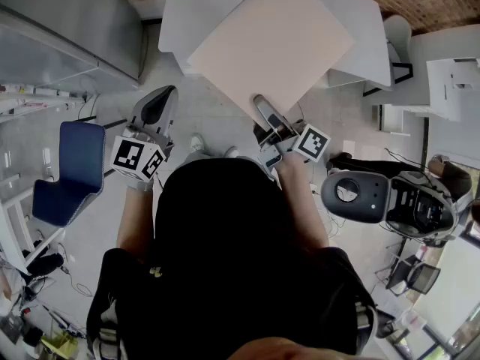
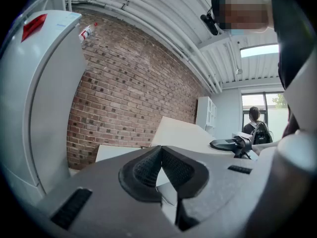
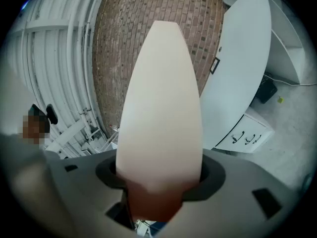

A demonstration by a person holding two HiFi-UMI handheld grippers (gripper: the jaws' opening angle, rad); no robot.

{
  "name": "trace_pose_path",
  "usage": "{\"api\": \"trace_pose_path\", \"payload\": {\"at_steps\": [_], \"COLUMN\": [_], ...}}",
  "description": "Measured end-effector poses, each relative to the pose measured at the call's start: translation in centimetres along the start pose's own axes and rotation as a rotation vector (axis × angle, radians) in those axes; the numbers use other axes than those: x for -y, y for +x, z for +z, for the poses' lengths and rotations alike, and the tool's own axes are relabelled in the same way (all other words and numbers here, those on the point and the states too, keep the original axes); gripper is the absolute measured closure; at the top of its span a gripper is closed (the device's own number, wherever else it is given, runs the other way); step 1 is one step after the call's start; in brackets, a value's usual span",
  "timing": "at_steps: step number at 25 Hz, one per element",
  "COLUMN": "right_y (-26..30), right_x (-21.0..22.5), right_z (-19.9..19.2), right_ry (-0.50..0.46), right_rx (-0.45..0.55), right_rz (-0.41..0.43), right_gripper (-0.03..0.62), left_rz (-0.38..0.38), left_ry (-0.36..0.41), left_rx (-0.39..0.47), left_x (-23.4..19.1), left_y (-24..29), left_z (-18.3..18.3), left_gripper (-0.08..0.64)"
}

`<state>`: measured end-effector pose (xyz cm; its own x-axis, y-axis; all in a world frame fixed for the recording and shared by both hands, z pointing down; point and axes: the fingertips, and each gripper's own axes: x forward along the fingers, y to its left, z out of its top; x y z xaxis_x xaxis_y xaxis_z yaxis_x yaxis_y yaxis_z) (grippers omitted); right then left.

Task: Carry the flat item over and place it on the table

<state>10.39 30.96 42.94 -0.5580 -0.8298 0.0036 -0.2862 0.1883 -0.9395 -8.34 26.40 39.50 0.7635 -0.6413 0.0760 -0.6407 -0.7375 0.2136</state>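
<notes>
The flat board (image 1: 274, 43) (image 3: 161, 108) is pinched by its near edge between the jaws of the right gripper (image 1: 262, 109) (image 3: 158, 182), which close on it and hold it out level, up off every surface. From the head view it overlaps the white table (image 1: 360, 21) ahead. The left gripper (image 1: 154, 109) (image 2: 161, 170) hangs beside it with its pads pressed together on nothing. Under the table stands a white drawer unit (image 3: 246, 134), drawers closed, contents out of sight. A blue chair (image 1: 71, 171) sits off left.
</notes>
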Motion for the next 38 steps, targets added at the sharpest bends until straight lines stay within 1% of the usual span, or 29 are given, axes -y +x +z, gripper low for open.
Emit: {"api": "trace_pose_path", "payload": {"at_steps": [5, 9, 13, 18, 22, 25, 31, 38], "right_y": [0.7, 2.9, 4.4, 5.8, 6.9, 7.8, 11.0, 15.7], "right_x": [0.2, 0.7, 0.7, 1.4, 2.5, 3.5, 4.8, 7.1], "right_z": [-0.1, -0.7, -1.5, -3.0, -3.0, -2.2, -0.5, 3.1], "right_ry": [0.013, 0.005, 0.026, 0.030, 0.037, 0.044, 0.070, 0.080], "right_rx": [0.010, 0.012, 0.014, 0.003, -0.022, -0.041, -0.095, -0.172], "right_rz": [-0.019, -0.039, -0.028, -0.066, -0.079, -0.083, -0.082, -0.088], "right_gripper": [0.318, 0.318, 0.310, 0.310, 0.310, 0.311, 0.311, 0.313], "left_rz": [-0.014, -0.026, -0.038, -0.033, -0.012, 0.007, 0.072, 0.136], "left_ry": [-0.023, -0.043, -0.060, -0.067, -0.082, -0.087, -0.096, -0.111], "left_rx": [-0.005, -0.014, -0.023, -0.041, -0.053, -0.058, -0.068, -0.071], "left_x": [-1.0, -3.8, -6.0, -8.3, -9.5, -10.1, -12.4, -16.1], "left_y": [0.0, 0.0, -0.3, -1.6, -1.4, -0.5, 0.7, 4.6], "left_z": [-0.2, -0.5, -1.0, -1.5, -2.3, -2.6, -2.5, -1.2], "left_gripper": [0.555, 0.555, 0.555, 0.555, 0.555, 0.555, 0.555, 0.555]}}
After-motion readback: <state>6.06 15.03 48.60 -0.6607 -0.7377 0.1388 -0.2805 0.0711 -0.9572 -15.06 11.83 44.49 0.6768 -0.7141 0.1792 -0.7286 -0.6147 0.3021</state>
